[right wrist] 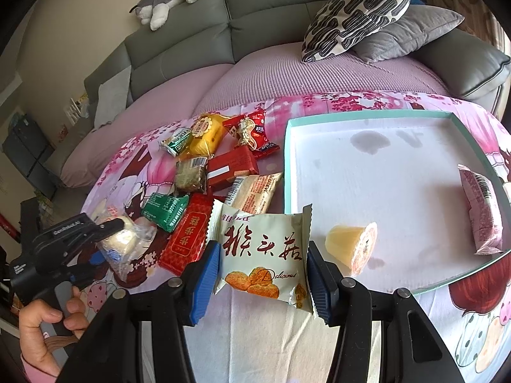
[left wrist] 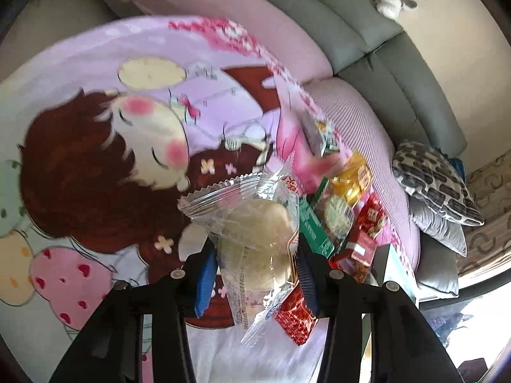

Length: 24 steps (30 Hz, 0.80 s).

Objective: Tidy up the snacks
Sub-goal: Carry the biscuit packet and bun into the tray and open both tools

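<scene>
The right gripper (right wrist: 263, 282) is clamping a cream foil snack packet with red Chinese lettering and pictured biscuits (right wrist: 263, 255), its blue pads (right wrist: 206, 282) pressing on both side seams, just beside the near left corner of the shallow white box with a teal rim (right wrist: 289, 166). Inside that box a small yellow jelly cup (right wrist: 351, 245) is lying on its side and a pink wrapped cake (right wrist: 480, 210) is resting against the right wall. Left of the box, the left gripper (left wrist: 255, 271) is closing on a clear crinkly wrapper holding a pale round pastry (left wrist: 255, 233), held over the cartoon-print pink blanket (left wrist: 95, 111). Both packets are looking light, air-puffed and slippery, their contents crumbly, so I would judge a gentle grip across the sealed edges safest. The remaining pile of mixed wrapped snacks (right wrist: 217, 166) is lying on the blanket left of the box.
</scene>
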Available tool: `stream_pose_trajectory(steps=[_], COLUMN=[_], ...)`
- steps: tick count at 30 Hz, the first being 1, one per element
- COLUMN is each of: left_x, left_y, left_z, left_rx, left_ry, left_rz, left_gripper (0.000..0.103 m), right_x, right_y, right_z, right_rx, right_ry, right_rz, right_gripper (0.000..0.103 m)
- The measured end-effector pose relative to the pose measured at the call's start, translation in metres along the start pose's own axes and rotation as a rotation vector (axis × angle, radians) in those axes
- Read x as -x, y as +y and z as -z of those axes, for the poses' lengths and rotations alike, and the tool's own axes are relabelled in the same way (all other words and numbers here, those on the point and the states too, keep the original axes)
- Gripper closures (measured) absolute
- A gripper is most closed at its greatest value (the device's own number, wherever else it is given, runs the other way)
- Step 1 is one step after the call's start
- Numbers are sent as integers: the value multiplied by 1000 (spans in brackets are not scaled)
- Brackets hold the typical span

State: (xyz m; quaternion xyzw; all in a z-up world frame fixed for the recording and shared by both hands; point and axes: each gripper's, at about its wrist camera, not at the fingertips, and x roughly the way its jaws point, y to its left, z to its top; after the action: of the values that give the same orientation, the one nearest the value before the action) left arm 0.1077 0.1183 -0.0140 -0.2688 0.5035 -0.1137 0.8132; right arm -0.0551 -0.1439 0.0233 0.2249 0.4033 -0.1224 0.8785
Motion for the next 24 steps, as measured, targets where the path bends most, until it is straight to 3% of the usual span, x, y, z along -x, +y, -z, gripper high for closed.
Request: stream_pose_trajectory(steps=[6, 13, 24], left_x=[5, 6, -24], left_y=[-24, -76, -166], left_z=[4, 25, 81], left_rx=[-79, -244, -498], left_ry=[-7, 6, 102], left_rz=[70, 155, 305], left_gripper=[56, 56, 56], right_x=[5, 22, 27], right_y=[-19, -73, -129], right_z=[-7, -20, -35], right_rx=[-48, -181, -279], right_ry=[-19, -79, -150], right_rz=[22, 91, 184], right_gripper=[48, 48, 48])
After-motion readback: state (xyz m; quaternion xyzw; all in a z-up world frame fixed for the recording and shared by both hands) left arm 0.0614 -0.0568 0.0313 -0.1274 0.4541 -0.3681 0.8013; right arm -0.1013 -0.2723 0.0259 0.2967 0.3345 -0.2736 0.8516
